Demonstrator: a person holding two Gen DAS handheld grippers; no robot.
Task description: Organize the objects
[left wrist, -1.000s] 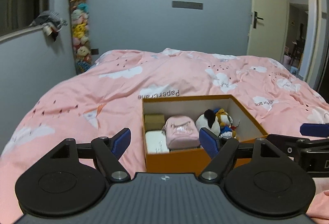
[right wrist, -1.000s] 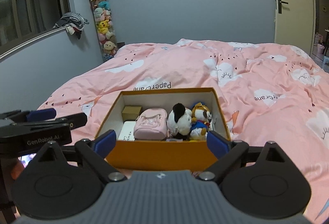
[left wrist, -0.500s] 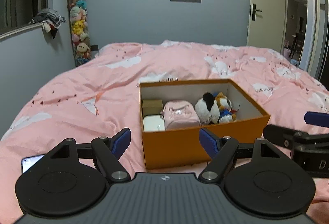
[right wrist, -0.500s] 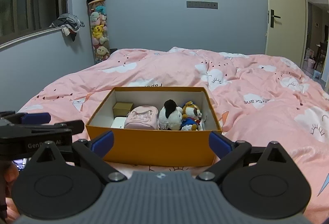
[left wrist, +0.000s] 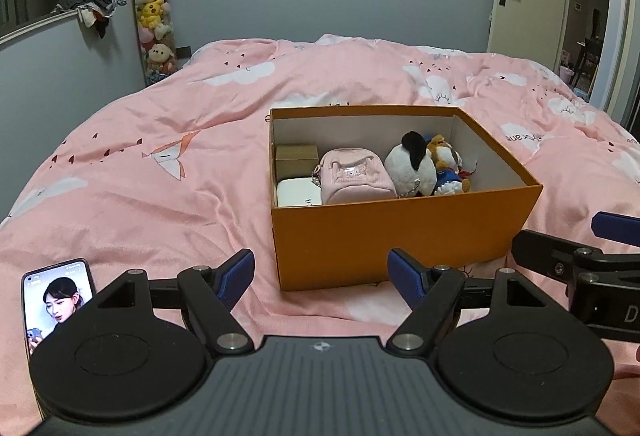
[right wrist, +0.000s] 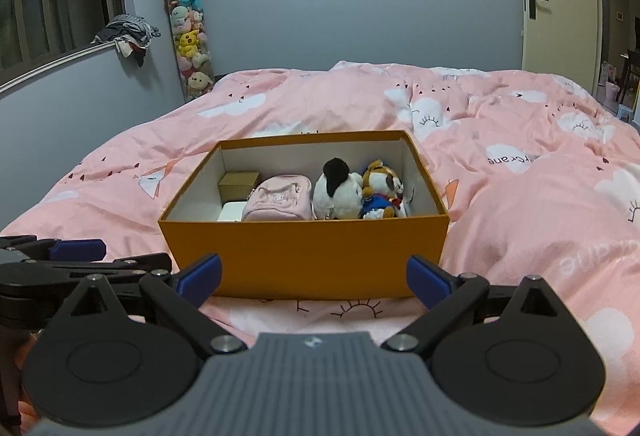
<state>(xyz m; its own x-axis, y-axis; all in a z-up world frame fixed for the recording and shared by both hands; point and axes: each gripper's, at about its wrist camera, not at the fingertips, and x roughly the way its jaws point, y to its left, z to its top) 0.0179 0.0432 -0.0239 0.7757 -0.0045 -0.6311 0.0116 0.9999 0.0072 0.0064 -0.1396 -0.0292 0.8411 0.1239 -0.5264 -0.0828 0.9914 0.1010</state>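
Two grippers hover side by side over a pink quilt (left wrist: pixel 160 140), both aimed at an orange box (left wrist: pixel 400 232) that sits on the bed with no lid on it. The left gripper (left wrist: pixel 321 272) has its blue-tipped fingers spread wide and holds nothing; the box's near left corner shows between them. The right gripper (right wrist: pixel 314 276) is likewise splayed and empty, its two tips flanking the box's front wall from just short of it. Inside the box, at the left end, a tan carton (left wrist: pixel 297 160) stands behind a white case (left wrist: pixel 298 192); a pink pouch (left wrist: pixel 356 176) lies beside them in the middle, touching a panda plush (left wrist: pixel 410 164), and a brown-and-white plush in blue (left wrist: pixel 448 164) leans against the panda toward the right wall. A keychain seems to hang from the panda's front, though it is too small to be sure. The right end of the box floor is bare white. On the quilt at the lower left of the left view lies a phone (left wrist: pixel 56 296) with its screen lit, well apart from the box. Against the grey wall in the far corner stands a clear tube of plush toys (right wrist: pixel 190 44) with a panda on top, and clothes (right wrist: pixel 128 34) are heaped on the sill
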